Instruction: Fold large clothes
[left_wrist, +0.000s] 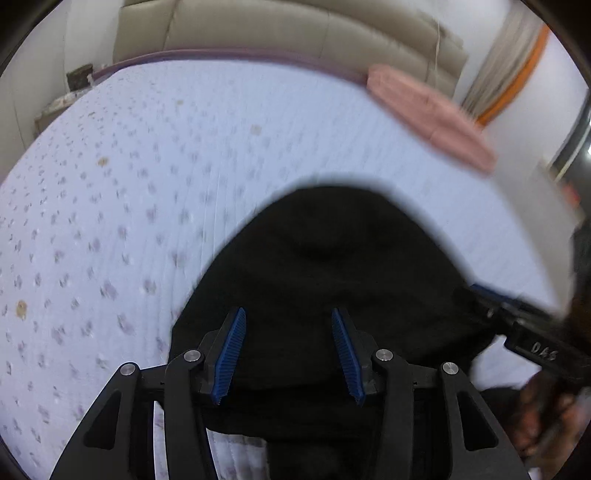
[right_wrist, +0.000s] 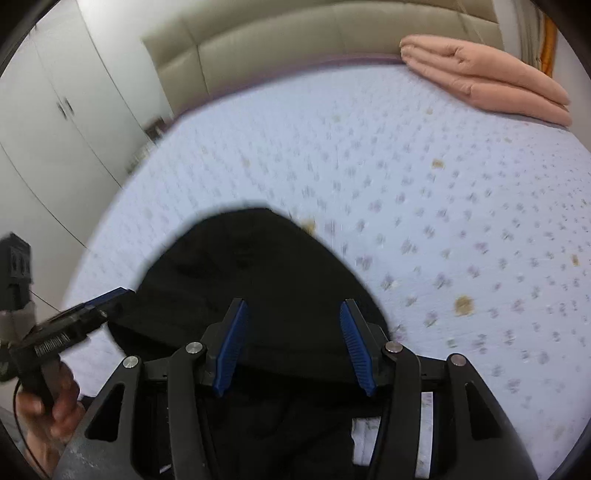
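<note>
— Black fabric first: where does the black garment (left_wrist: 314, 266) lie?

— On the bed (left_wrist: 129, 192), at its near edge, spread flat on the pale quilted bedspread with small purple flowers. From the left wrist view it shows as a rounded dark shape, its far edge curved like a dome; the right wrist view (right_wrist: 251, 280) shows the same mound, narrowing toward the far side.

— And the left tool (left_wrist: 288, 354)?

— Spread. Its blue ribbed pads (left_wrist: 231, 354) stand well apart above the garment, with nothing pinched between them; whether the tips touch the cloth I cannot tell.

— The right tool (right_wrist: 295, 347)?

— Spread too, blue pads (right_wrist: 356, 347) apart over the near part of the garment, nothing gripped. Each tool also shows in the other's camera: the right one comes in from the right edge of the left wrist view, its tip at the garment's right side; the left one comes in from the left of the right wrist view, held by a hand (right_wrist: 55, 410), its tip at the garment's left side.

— Anything else on the bed?

— A folded pink blanket (right_wrist: 487, 85) at the far right corner, well apart from the garment. Behind the bed stands a padded beige headboard (right_wrist: 295, 40), and white wardrobe doors (right_wrist: 62, 122) fill the far left — both views are blurred.
</note>
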